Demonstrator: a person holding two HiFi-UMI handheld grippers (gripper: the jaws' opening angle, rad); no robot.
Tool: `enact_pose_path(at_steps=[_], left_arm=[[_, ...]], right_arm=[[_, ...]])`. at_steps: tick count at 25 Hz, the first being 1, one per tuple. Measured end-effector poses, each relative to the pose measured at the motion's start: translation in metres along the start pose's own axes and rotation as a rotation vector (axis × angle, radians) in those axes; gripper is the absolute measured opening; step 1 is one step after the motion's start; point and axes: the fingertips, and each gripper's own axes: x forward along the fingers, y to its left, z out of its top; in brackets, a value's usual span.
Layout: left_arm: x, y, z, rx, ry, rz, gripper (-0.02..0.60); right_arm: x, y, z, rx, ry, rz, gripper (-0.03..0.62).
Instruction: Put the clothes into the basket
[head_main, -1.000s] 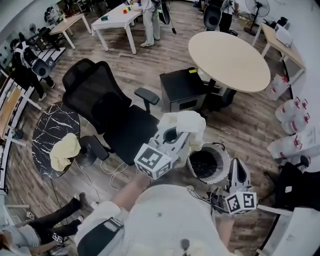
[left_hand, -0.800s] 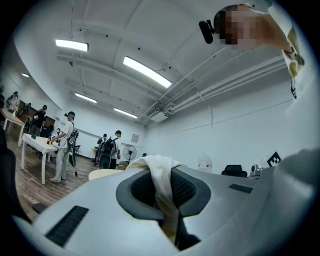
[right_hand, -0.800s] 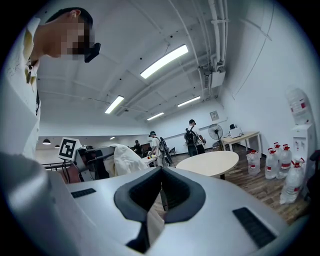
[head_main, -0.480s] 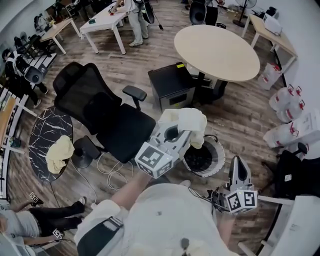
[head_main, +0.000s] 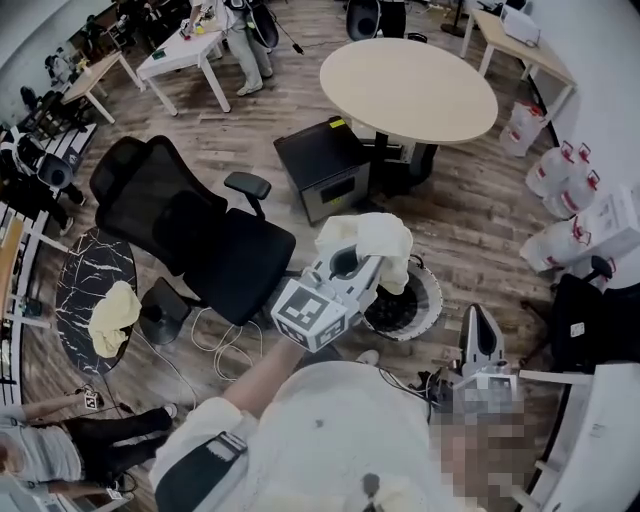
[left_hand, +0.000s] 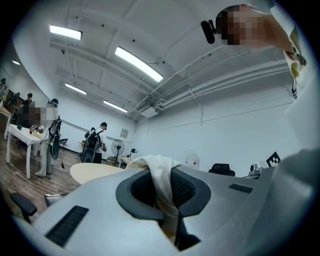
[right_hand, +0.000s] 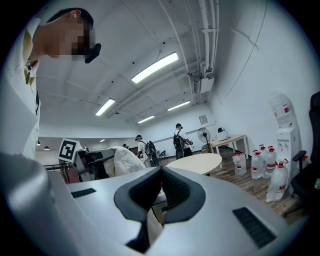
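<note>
Pinching a cream cloth (head_main: 372, 240), the left claw (head_main: 358, 264) holds it in the air. Its jaws press on one fold, and the rest drapes over the tips in soft, crumpled folds. In the head view the cloth overlaps the edge of the basket (head_main: 434, 298), a round dark mesh tub with a pale rim on the wooden floor (head_main: 480, 230). The right claw (head_main: 478, 318) is pressed together with nothing in it. A second, yellowish cloth (head_main: 112, 318) lies on a small round black marble bench (head_main: 82, 278). A black office chair (head_main: 200, 225), a black cabinet (head_main: 322, 170) and a round pale table (head_main: 410, 85) stand near.
</note>
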Motion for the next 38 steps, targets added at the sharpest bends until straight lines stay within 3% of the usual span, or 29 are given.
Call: enact_pose_path(at_steps=[8,16,27,38], left_arm=[[0.026,-0.041,-0.02,-0.009,0.025,-0.075,0.043],[0.06,-0.054,-0.051,-0.034,0.088,-0.132,0.043],[0.119,-0.082,-0.108,-0.048,0.213,-0.258,0.043],[0.157,-0.075,-0.165,-0.058,0.363,-0.362,0.043]], right_arm=[[-0.032,-0.03,-0.003,0.01,-0.001,-0.051,0.009],[-0.039,-0.044,-0.004,0.02,-0.004,-0.092,0.009],[-0.067,-0.1,-0.005,0.055,-0.004,-0.273,0.009],[-0.049,-0.113,-0.006,0.087,-0.01,-0.377,0.009]])
